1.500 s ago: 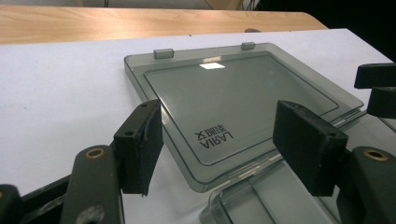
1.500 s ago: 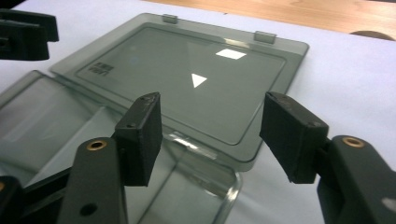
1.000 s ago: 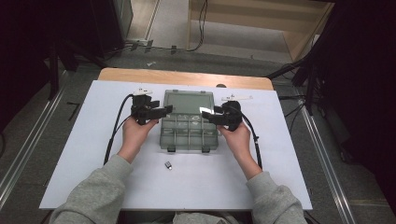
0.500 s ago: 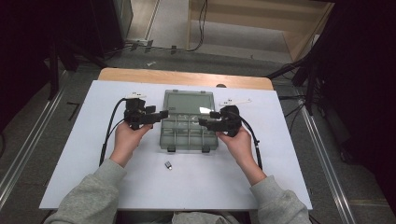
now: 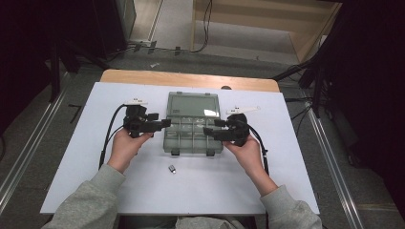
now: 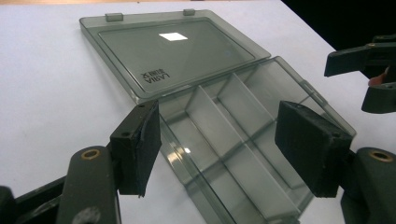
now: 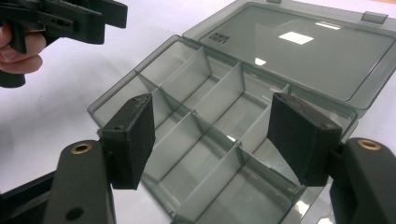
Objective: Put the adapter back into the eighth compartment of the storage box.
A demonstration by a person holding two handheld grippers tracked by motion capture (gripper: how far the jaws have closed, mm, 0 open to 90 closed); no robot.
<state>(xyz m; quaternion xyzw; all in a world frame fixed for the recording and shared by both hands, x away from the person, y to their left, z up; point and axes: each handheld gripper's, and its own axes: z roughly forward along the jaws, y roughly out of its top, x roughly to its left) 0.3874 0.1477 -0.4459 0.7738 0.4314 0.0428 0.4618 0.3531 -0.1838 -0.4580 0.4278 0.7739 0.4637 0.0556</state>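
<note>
A smoky clear compartment box (image 5: pixel 193 138) lies open on the white tabletop (image 5: pixel 86 157), its lid (image 5: pixel 193 105) folded flat at the far side. Its compartments (image 7: pixel 205 116) look empty. My left gripper (image 5: pixel 165 123) hovers at the box's left edge with its jaws open and nothing between them. From my left gripper (image 6: pixel 224 140), the box (image 6: pixel 243 140) lies just past the pads. My right gripper (image 5: pixel 207 130) is at the box's right side, also open and empty. Beyond my right gripper (image 7: pixel 215 140), the dividers sit below the pads.
A small dark and silver part (image 5: pixel 172 169) lies on the tabletop near the box's front edge. Black cables (image 5: pixel 107 138) trail from both grippers. A wooden table edge (image 5: pixel 191 78) shows behind the white top; metal rails and the floor flank the table.
Both hands have drawn back from above the box, the left gripper outward to the left and both a little toward the person. The box has not moved.
</note>
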